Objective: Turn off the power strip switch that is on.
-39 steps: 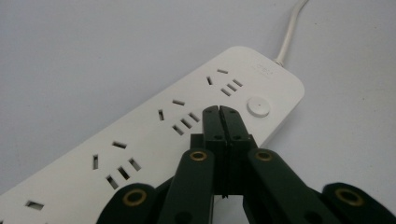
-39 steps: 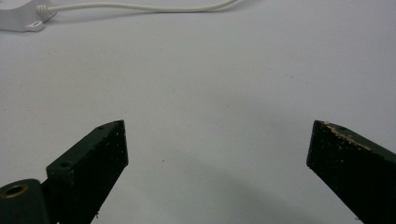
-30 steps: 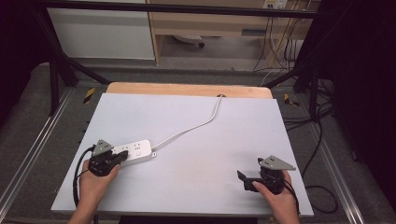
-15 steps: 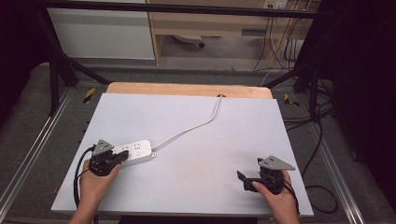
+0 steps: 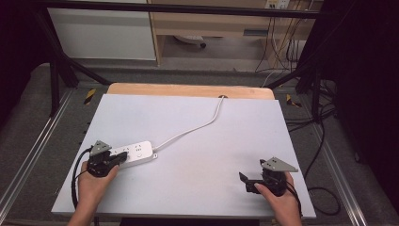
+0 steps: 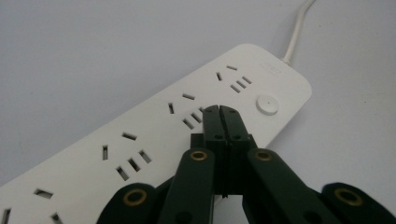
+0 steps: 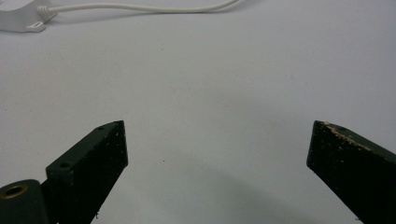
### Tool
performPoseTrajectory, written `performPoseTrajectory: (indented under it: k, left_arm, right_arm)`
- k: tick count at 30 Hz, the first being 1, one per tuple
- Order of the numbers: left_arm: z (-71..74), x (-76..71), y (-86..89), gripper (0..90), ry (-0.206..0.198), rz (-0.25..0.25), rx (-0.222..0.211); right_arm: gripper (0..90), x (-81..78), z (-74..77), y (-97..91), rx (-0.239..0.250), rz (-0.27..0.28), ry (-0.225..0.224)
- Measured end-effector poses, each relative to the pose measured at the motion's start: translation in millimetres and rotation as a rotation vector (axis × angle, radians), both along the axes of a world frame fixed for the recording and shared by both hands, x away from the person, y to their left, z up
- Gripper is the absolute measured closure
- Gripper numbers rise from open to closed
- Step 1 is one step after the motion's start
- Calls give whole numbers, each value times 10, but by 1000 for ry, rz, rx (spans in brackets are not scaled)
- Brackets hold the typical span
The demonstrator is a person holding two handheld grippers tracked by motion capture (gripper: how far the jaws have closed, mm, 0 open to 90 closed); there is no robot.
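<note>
You are holding left tool clenched, jaws pressed together, tips hovering over white power strip at lower left of high view, aiming near round switch button; contact with strip hard to tell. Strip is lying flat on bench, cord running toward upper centre. Right tool is idling released at lower right, nothing between jaws. Step looks like pressing switch. Next move: be nudging tips onto button, pushing straight down.
</note>
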State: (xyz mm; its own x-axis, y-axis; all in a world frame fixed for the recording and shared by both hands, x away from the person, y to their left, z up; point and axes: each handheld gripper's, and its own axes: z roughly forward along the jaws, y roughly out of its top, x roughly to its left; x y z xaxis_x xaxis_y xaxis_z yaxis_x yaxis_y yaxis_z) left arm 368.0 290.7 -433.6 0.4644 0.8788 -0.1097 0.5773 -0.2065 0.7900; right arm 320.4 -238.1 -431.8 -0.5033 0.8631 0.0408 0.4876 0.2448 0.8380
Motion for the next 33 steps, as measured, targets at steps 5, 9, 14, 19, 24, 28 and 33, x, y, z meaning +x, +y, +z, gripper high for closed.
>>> performPoseTrajectory:
  k: [5,9,14,19,24,28,33]
  left_arm:
    - [1,0,0,900,-1,-3,4]
    - [4,-1,-8,900,-3,-3,14]
    - [5,-2,-14,900,-5,-1,17]
    - [19,-3,-39,900,-9,-10,51]
    - [22,-7,-58,900,-17,-14,71]
    - [24,-4,-77,900,-20,-16,81]
    - [22,-3,-71,900,-16,-14,73]
  right_arm:
    - [60,5,-3,4,-2,3,-1]
    - [59,2,-3,0,-2,-1,1]
    - [59,4,-6,0,-2,-1,2]
    - [57,5,-6,-1,-1,-3,2]
    - [56,6,-8,-3,-4,-2,3]
    - [56,4,-7,-1,-2,-2,2]
    - [55,5,-7,-9,1,-5,1]
